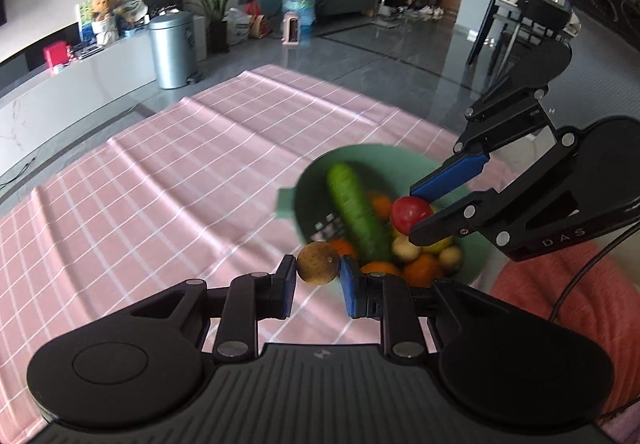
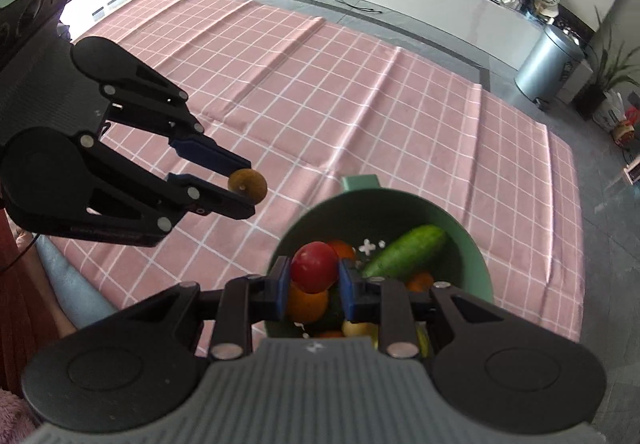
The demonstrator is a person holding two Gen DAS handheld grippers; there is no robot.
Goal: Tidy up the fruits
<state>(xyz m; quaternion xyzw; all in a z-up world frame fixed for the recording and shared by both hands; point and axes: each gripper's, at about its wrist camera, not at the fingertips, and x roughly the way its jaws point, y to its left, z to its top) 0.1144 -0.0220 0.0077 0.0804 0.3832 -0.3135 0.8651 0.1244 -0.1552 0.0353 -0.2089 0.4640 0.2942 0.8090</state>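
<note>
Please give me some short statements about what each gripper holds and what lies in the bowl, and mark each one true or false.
1. The left gripper is shut on a brown round fruit. True.
2. The right gripper is open and holds nothing. False: it is shut on a red round fruit.
3. A cucumber lies in the green bowl. True.
4. The brown round fruit rests on the pink checked cloth. False: it is held above the cloth.
5. The green bowl holds only the cucumber. False: orange fruits and pale ones are in it too.
</note>
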